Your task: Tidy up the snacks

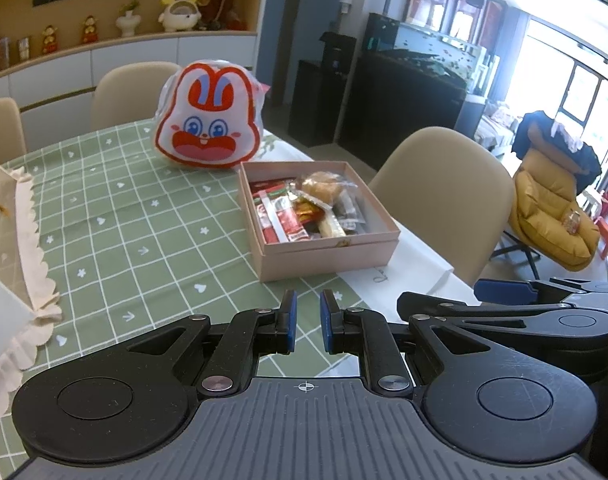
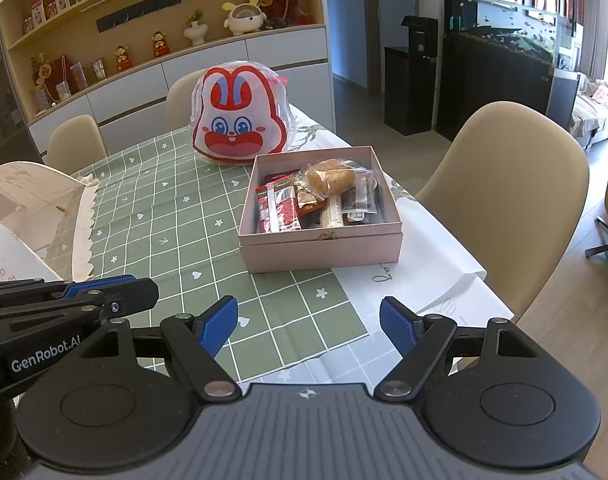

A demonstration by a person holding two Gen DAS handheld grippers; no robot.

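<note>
We count one pink box (image 2: pixel 323 246) on the desk (image 2: pixel 152 216), standing open near the right edge, partly on the green checked cloth (image 1: pixel 116 216) and partly on a white sheet (image 2: pixel 423 256). Inside it lie the snacks: one wrapped round bun (image 2: pixel 331 179) at the back, two red packets (image 2: pixel 278 210) along the left side, and several smaller wrapped pieces beside them that overlap too much for us to count exactly. Just behind the box sits one white bag with a red rabbit face (image 2: pixel 240 120), upright and close to the box's rear left corner; we cannot tell whether they touch. One mesh food cover (image 2: pixel 36 216) with a frilled edge stands at the left side of the desk, well apart from the box. We see three beige chairs around the desk. Our left hand-held gripper (image 1: pixel 307 322) hovers low over the cloth in front of the box, its blue pads nearly together with a narrow gap, pinching nothing. Our right hand-held gripper (image 2: pixel 308 326) hangs beside it, spread wide, holding and touching nothing.
</note>
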